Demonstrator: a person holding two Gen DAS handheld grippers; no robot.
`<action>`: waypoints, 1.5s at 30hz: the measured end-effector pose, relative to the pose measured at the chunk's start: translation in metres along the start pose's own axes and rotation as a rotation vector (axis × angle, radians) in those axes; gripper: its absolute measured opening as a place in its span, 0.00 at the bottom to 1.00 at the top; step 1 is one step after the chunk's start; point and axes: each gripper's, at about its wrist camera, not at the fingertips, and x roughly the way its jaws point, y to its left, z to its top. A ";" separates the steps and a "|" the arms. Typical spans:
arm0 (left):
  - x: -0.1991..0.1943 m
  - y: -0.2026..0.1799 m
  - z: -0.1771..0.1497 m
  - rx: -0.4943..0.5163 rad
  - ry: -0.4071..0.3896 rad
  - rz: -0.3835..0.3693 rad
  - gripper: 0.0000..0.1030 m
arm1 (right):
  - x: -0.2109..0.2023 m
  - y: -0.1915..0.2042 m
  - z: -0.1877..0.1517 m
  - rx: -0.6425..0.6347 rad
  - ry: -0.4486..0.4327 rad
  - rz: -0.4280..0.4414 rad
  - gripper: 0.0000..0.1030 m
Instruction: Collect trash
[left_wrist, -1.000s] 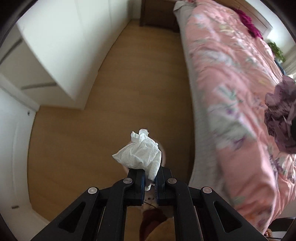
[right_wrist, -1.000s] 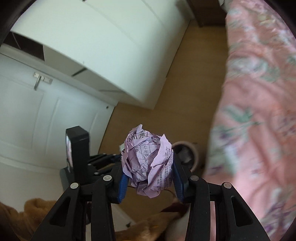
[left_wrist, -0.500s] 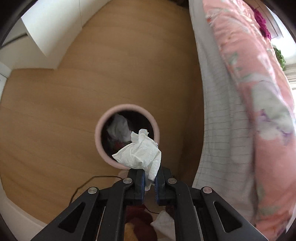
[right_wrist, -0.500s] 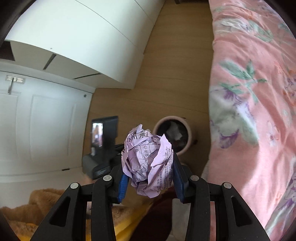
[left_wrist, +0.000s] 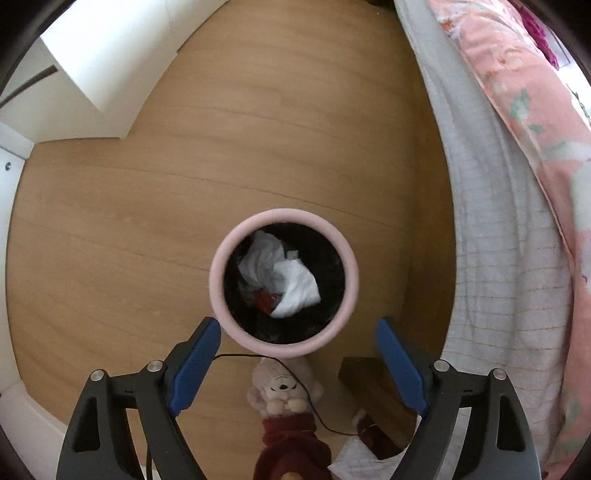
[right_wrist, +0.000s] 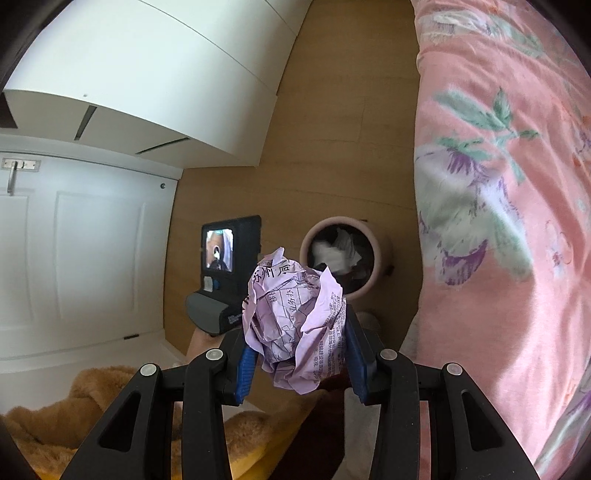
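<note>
Wooden floor (left_wrist: 184, 184) rings the bin (left_wrist: 218, 273); left gripper (left_wrist: 297, 334) opening empty, right gripper (right_wrist: 297, 354) clamps crumpled paper (right_wrist: 295, 321).

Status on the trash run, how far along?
Done: white tissue lies in the pink bin; left gripper above it, fingers opening, nothing between them. In hand: right gripper clamps the crumpled purple paper. Left: drop that paper in the bin.

A crumpled white tissue (left_wrist: 295, 288) lies inside the round pink-rimmed, dark-lined trash bin (left_wrist: 221, 258) on the wooden floor — among other white scraps. A crumpled lilac printed paper ball (right_wrist: 295, 325) sits clamped between blue pads — above the floor.
</note>
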 end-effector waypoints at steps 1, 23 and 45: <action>0.000 0.002 0.002 -0.004 0.000 0.001 0.84 | 0.002 0.001 0.001 -0.001 0.001 0.000 0.40; -0.069 0.085 -0.048 -0.129 -0.105 0.170 0.95 | 0.160 0.006 0.039 -0.049 0.247 -0.091 0.40; -0.075 0.064 -0.052 -0.078 -0.197 0.159 0.98 | 0.138 -0.009 0.024 -0.106 0.022 -0.132 1.00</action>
